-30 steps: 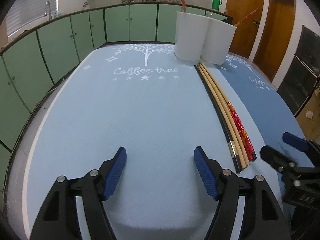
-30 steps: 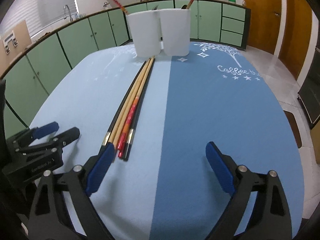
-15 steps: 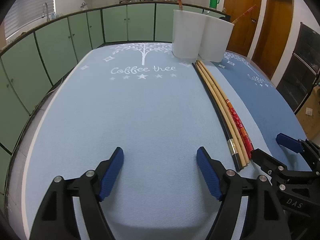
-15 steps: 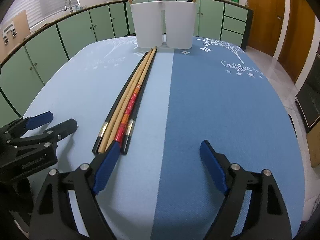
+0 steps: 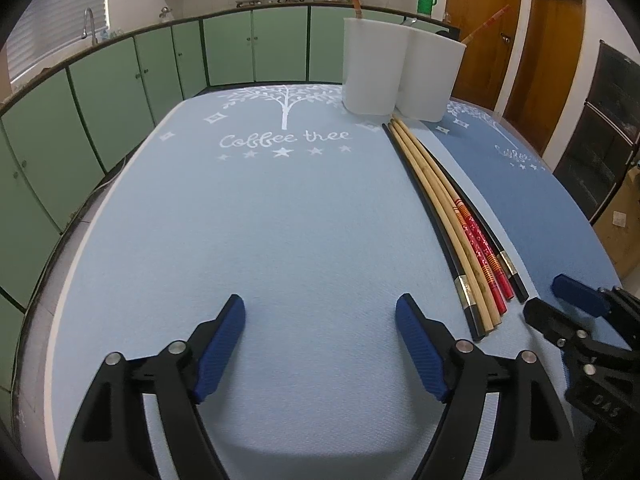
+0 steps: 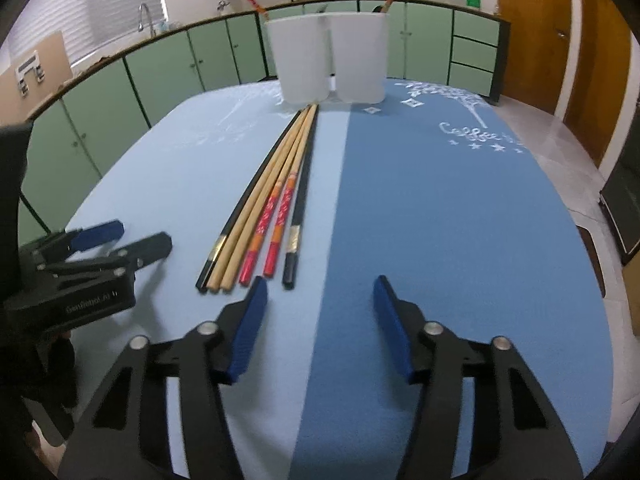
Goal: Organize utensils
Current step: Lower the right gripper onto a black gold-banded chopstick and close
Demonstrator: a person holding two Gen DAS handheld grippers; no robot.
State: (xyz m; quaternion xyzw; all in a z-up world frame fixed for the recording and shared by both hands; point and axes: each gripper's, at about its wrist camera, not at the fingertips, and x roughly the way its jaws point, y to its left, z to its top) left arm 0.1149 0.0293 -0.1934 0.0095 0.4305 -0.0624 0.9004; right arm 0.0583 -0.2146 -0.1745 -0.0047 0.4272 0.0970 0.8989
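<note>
Both pairs of my blue-padded jaws hang over the cloth with nothing between them. On my right gripper (image 6: 318, 326) the jaws have just been closing and now stand about half spread, pads apart, over bare cloth where the light blue table mat (image 5: 248, 240) meets the darker blue table mat (image 6: 460, 240). My left gripper (image 5: 320, 344) has its jaws spread wide, opened a little further just now, and they touch nothing either.

What the next move turns on is the row of six long chopsticks (image 6: 276, 204): two black ones with gold bands on the outside, two plain bamboo ones and two red patterned ones between. They lie side by side, flat on the light mat, their long axes running straight away from me toward the pair of joined white plastic utensil cups (image 6: 328, 60) at the far end, which their tips nearly reach. Their near ends sit just ahead of my right gripper's left pad (image 6: 248, 332), slightly to its left. From my left gripper they lie off to the right, past its right pad.

So my right hand is the nearer, I judge. It needs a small shift left and forward to straddle one stick across its width.
</note>
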